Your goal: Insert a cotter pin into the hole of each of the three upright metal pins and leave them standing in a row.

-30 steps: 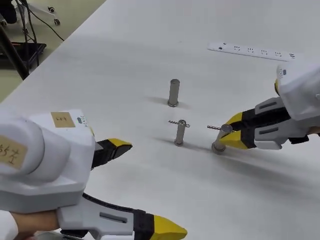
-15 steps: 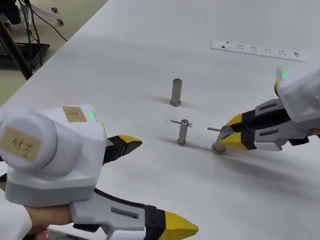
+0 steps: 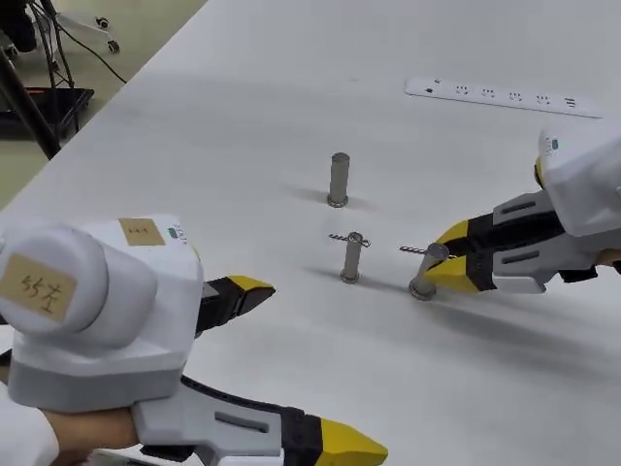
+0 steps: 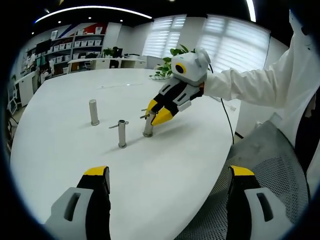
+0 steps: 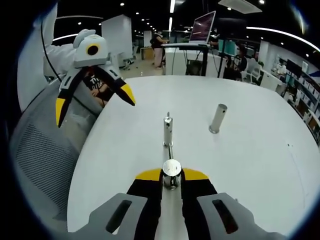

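Observation:
Three metal pins stand on the white table (image 3: 223, 126). The far pin (image 3: 339, 180) (image 5: 218, 118) is bare. The middle pin (image 3: 351, 257) (image 4: 122, 134) (image 5: 168, 131) has a cotter pin (image 3: 347, 239) through its top. My right gripper (image 3: 441, 262) (image 5: 171, 176) is shut on the third pin (image 3: 424, 277) (image 4: 148, 127), which leans slightly. A second cotter pin (image 3: 414, 250) pokes out of that pin toward the middle one. My left gripper (image 3: 301, 374) (image 4: 167, 172) hovers open at the near left, apart from the pins, with nothing between its fingers.
A white power strip (image 3: 503, 97) lies at the far right of the table. The table's left edge drops to a floor with stands and cables (image 3: 58, 58). A grey mesh chair (image 4: 260, 160) sits beside the table's near edge.
My left gripper has shifted a little at the near left and stays open. The right gripper and the three pins hold their places.

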Action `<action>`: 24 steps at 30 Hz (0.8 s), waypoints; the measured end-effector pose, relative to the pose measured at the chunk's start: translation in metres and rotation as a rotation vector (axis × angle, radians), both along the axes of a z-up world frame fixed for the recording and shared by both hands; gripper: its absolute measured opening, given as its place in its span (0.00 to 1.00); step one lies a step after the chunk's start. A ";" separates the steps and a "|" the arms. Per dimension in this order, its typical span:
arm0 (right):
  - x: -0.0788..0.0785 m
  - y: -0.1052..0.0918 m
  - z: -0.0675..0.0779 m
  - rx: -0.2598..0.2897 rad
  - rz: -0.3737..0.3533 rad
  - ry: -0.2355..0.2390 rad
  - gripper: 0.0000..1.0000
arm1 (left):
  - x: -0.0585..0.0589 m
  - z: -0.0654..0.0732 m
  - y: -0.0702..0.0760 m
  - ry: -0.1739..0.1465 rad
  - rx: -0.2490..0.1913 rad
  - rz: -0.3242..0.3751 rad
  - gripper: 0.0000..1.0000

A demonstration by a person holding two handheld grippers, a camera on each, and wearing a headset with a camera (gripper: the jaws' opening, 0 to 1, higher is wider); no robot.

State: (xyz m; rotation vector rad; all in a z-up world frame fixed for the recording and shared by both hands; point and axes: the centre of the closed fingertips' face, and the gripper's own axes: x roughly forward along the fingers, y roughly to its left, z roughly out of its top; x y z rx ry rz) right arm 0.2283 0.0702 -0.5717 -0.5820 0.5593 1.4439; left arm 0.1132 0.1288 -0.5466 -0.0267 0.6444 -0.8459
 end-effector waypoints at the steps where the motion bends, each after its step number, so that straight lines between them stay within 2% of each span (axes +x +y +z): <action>1: 0.002 0.002 0.002 0.017 -0.017 -0.005 0.13 | 0.000 0.000 0.000 0.000 0.001 -0.001 0.97; 4: -0.002 -0.001 0.006 0.011 -0.013 -0.001 0.20 | 0.000 0.001 0.002 -0.005 0.008 -0.003 0.97; 6: -0.002 -0.004 0.011 0.018 -0.040 -0.006 0.28 | 0.001 0.003 0.003 -0.007 0.007 -0.003 0.97; 7: -0.001 -0.004 0.014 0.024 -0.060 -0.012 0.34 | 0.002 0.004 0.003 -0.008 0.006 -0.003 0.97; 8: 0.002 -0.009 0.016 0.013 -0.125 -0.018 0.46 | 0.002 0.005 0.003 -0.015 0.009 -0.006 0.97; 9: 0.000 -0.009 0.020 0.021 -0.123 -0.034 0.56 | 0.002 0.006 0.003 -0.025 0.015 -0.012 0.98; 10: -0.002 -0.007 0.029 0.068 -0.145 -0.049 0.64 | 0.003 0.008 0.004 -0.034 0.019 -0.012 0.98; 11: -0.003 -0.008 0.034 0.087 -0.177 -0.041 0.70 | 0.004 0.008 0.004 -0.036 0.018 -0.010 0.98; 13: -0.011 -0.011 0.043 0.122 -0.225 -0.008 0.71 | 0.005 0.009 0.004 -0.036 0.014 -0.003 0.98; 16: -0.018 -0.017 0.053 0.154 -0.265 -0.012 0.78 | 0.006 0.010 0.006 -0.042 0.023 0.003 0.98; 17: -0.021 -0.020 0.056 0.163 -0.290 0.003 0.81 | 0.006 0.010 0.006 -0.044 0.023 0.003 0.98; 19: -0.024 -0.027 0.057 0.188 -0.331 0.030 0.86 | 0.007 0.011 0.006 -0.045 0.019 0.006 0.98; 24: -0.034 -0.037 0.060 0.216 -0.414 0.030 0.91 | 0.012 0.012 0.009 -0.044 -0.005 0.033 0.98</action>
